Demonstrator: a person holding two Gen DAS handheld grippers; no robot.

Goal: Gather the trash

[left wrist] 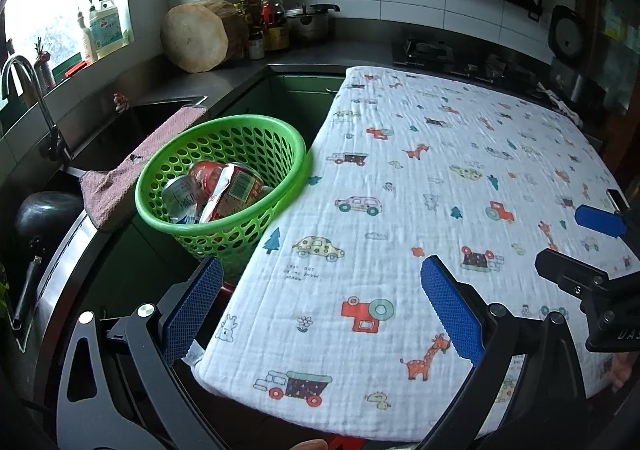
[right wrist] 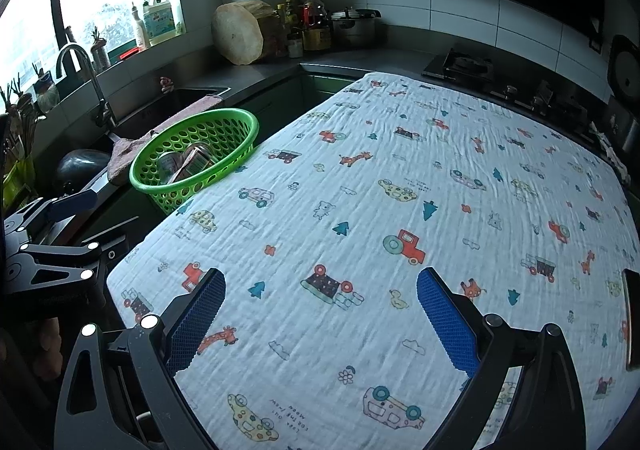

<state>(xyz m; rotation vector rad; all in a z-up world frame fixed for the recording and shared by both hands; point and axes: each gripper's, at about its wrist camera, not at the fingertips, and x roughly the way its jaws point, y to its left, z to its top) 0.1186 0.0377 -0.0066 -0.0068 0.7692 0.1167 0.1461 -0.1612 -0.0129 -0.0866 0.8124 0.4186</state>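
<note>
A green perforated basket stands just off the left edge of the cloth-covered table. Inside it lie a crushed can and crumpled foil-and-red wrappers. My left gripper is open over the table's near left corner, nothing between its blue pads. My right gripper is open above the near part of the cloth, also with nothing held. Each gripper shows at the edge of the other's view.
A sink with a tap and a pink towel lie left of the basket. A round wooden block, bottles and a pot fill the back corner; a stove is behind the table. A phone lies at the right.
</note>
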